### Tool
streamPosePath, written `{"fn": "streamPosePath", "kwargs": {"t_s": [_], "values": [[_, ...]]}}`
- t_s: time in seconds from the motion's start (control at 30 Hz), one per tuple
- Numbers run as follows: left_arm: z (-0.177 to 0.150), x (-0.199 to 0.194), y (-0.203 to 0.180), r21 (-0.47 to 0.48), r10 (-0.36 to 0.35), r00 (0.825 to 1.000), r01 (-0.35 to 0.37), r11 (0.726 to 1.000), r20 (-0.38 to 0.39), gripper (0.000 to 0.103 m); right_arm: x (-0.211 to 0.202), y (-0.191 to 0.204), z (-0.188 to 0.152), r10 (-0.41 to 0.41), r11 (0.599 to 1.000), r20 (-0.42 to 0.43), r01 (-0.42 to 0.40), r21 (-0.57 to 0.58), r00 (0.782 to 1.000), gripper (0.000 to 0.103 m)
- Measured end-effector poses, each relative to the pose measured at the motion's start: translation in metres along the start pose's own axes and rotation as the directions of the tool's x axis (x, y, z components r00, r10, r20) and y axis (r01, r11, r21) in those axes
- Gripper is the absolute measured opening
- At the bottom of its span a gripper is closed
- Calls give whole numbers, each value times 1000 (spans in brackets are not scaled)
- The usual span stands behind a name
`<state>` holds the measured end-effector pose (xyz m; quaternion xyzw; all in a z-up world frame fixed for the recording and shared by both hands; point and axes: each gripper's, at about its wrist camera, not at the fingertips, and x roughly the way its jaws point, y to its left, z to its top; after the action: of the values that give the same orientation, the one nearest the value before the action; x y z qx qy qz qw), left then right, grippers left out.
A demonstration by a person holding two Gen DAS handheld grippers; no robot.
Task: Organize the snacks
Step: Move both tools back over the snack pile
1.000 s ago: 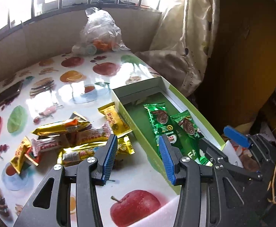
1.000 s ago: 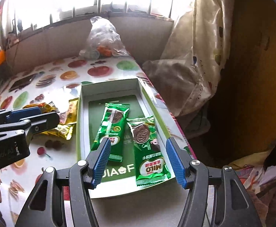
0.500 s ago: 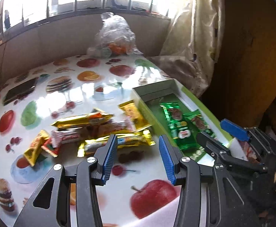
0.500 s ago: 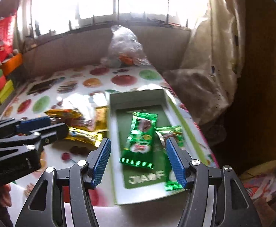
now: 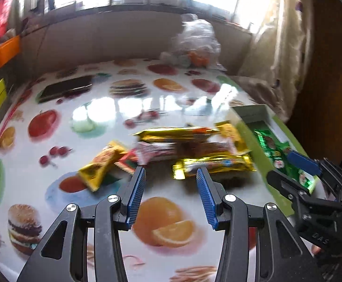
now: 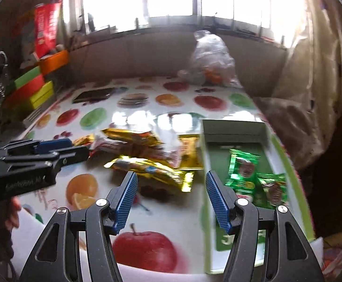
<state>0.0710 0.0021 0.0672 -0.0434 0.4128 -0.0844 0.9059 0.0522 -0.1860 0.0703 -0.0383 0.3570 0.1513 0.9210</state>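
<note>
A pile of gold and pink snack bars lies on the fruit-print table, also in the right wrist view. A green box at the right holds two green Milo packets; the box shows in the left wrist view too. My left gripper is open and empty, just short of the pile. My right gripper is open and empty, above the table between the pile and the box.
A clear plastic bag stands at the table's far edge. A dark phone lies at the far left. Coloured boxes are stacked left of the table. A curtain hangs on the right.
Both grippers have swung left, from over the green box toward the snack pile. Both stay open and empty. The snacks have not moved.
</note>
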Motion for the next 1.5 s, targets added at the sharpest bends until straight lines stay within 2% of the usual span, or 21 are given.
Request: {"fn": "streamPosePath", "kwargs": {"t_s": [0.3,0.43,0.7,1.0,1.2,1.3,1.4,1.5], "values": [[-2,7,46,-63,56,998,-57,996,-18,47,26,19,10,39,997,-53,-42,-63,998,61],[-5,13,57,-77,53,998,-56,995,-33,47,40,27,14,61,992,-84,-70,-105,995,61],[-6,28,81,-93,65,995,-72,993,-76,47,66,27,17,36,983,-153,-62,-170,988,61],[-8,40,83,-79,42,994,-50,996,-100,47,91,33,15,28,970,-220,-80,-230,975,61],[-11,38,70,-36,-17,994,14,999,-107,47,84,40,11,129,960,-256,-185,-209,958,61],[-8,35,71,-29,-6,995,4,1000,-96,47,76,41,17,152,954,-225,-202,-220,962,61],[-1,34,76,-31,13,997,-15,999,-80,47,78,42,21,124,953,-215,-176,-248,969,61],[6,36,79,-19,30,997,-31,999,-76,47,84,47,21,146,939,-235,-210,-272,961,61]]}}
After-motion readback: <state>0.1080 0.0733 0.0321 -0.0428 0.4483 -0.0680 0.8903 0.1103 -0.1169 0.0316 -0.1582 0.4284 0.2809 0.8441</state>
